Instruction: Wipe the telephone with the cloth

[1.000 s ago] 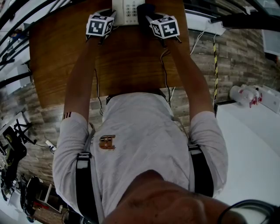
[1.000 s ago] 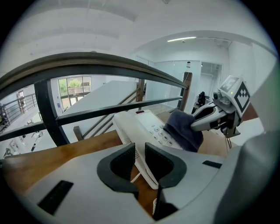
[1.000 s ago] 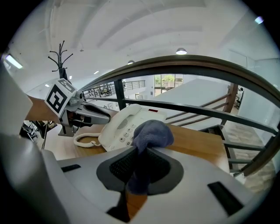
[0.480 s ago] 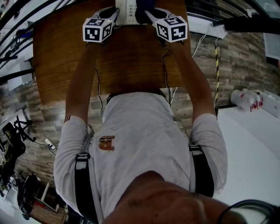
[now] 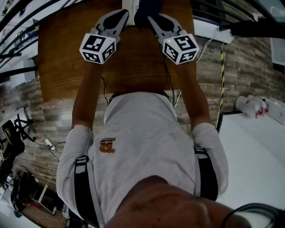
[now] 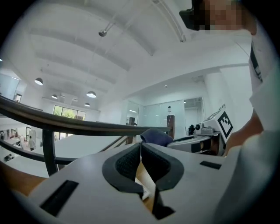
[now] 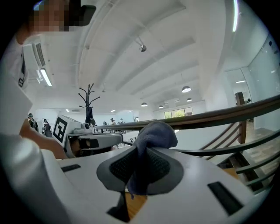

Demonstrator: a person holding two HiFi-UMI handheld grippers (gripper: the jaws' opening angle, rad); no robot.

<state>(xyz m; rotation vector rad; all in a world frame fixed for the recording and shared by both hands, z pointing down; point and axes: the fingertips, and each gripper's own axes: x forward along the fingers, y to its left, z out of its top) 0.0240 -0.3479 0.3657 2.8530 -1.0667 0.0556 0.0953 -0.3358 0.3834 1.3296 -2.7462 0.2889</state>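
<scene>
Head view: see phone [image 5: 132, 4] at far table [image 5: 133, 71] edge, between claws, mostly cropped. Right claw [image 7: 142, 168]: clamped tight on cloth [image 7: 154, 131]. Left claw [image 6: 141, 159]: closed, nothing in it. Bring cloth down flat on phone, press lightly, brace body with left claw.

A dark blue cloth [image 7: 152, 135], soft and crumpled, is pinched between the jaws of the right gripper [image 7: 141, 168], with a rounded fold bulging above them. The white telephone [image 5: 130, 5] shows only as a sliver at the far edge of the wooden table [image 5: 133, 67], just beside the cloth.
</scene>
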